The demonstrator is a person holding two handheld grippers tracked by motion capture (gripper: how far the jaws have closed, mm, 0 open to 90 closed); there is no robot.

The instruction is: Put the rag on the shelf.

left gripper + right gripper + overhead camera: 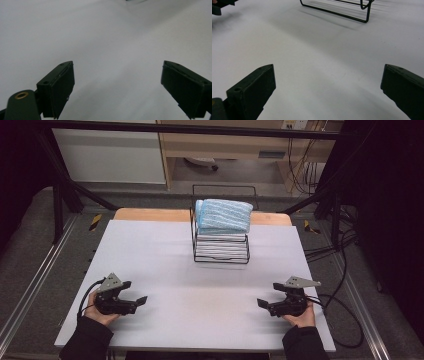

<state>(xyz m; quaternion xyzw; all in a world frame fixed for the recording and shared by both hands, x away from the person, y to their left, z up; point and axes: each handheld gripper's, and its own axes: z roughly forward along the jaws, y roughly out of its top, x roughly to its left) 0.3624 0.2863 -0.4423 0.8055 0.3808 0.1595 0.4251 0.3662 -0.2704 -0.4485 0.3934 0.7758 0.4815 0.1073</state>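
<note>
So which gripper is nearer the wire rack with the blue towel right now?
Right, though only slightly. The right gripper sits near the table's front right, the left gripper near its front left, both open and well short of the wire rack holding the blue towel.

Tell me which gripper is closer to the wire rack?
Roughly equal, but the right gripper looks slightly closer: the wire rack sits right of the table's centre, farther from the left gripper. Both are open and empty.
</note>
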